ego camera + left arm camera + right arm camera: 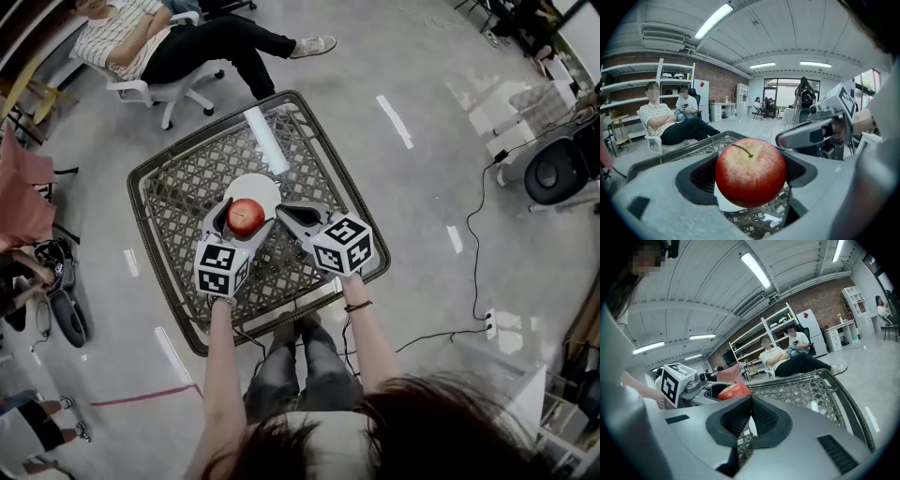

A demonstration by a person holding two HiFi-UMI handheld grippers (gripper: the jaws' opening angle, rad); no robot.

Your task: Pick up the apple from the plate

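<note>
Left claw [751, 187] round apple [750, 172] — stem up

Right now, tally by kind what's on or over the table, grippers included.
apple: 1
plate: 1
grippers: 2, the left gripper and the right gripper
Total: 4

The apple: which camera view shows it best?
The left gripper view: the apple fills the centre, between the jaws, stem visible. The head view shows it small, from above. The right gripper view shows only a red sliver.
</note>
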